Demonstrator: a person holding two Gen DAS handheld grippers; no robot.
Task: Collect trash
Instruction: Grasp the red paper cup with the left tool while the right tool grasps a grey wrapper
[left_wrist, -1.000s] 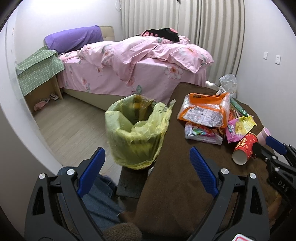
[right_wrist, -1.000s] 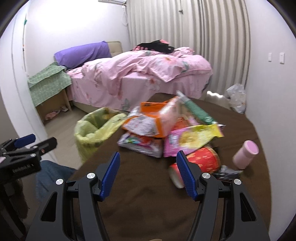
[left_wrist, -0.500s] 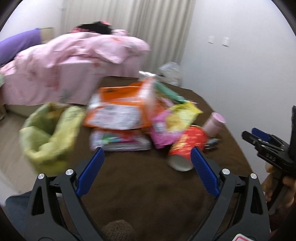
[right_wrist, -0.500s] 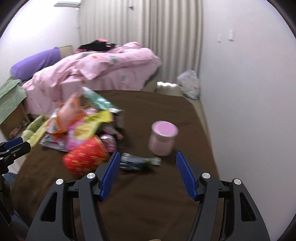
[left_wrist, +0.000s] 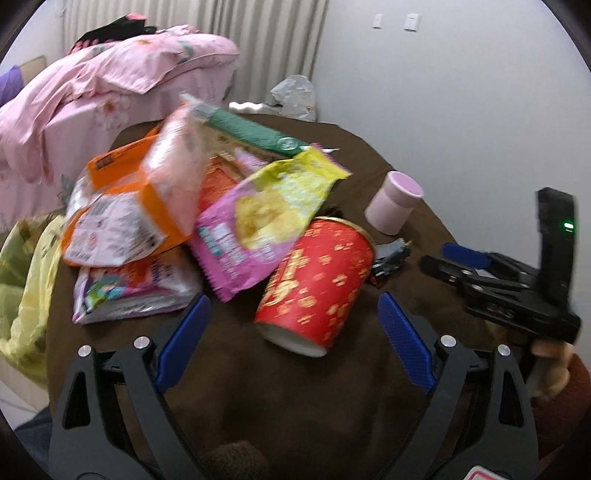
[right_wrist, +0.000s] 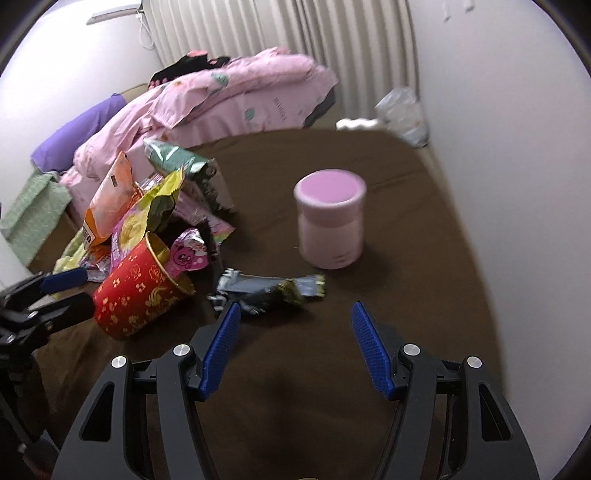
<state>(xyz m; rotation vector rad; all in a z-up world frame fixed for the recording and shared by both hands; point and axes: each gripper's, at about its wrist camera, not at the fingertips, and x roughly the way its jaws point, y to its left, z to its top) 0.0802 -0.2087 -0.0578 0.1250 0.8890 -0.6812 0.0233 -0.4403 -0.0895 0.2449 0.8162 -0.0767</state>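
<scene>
A pile of snack wrappers lies on the brown table (left_wrist: 314, 398): an orange bag (left_wrist: 125, 206), a pink-yellow bag (left_wrist: 258, 218), a green packet (left_wrist: 251, 133). A red paper cup (left_wrist: 314, 284) lies on its side just ahead of my open left gripper (left_wrist: 293, 321). In the right wrist view the red cup (right_wrist: 140, 291) is at left, and a dark crumpled wrapper (right_wrist: 266, 290) lies just ahead of my open right gripper (right_wrist: 293, 325). A yellow-green trash bag (left_wrist: 22, 280) hangs at the table's left edge.
A pink lidded cup (right_wrist: 330, 218) stands upright on the table beyond the dark wrapper; it also shows in the left wrist view (left_wrist: 393, 203). A bed with pink bedding (left_wrist: 92, 92) is behind the table. A white wall (right_wrist: 517, 129) runs along the right.
Both grippers have swung right and moved in toward the trash pile. The left one turned away from the trash bag to face the red cup; the right one now faces the dark wrapper.
</scene>
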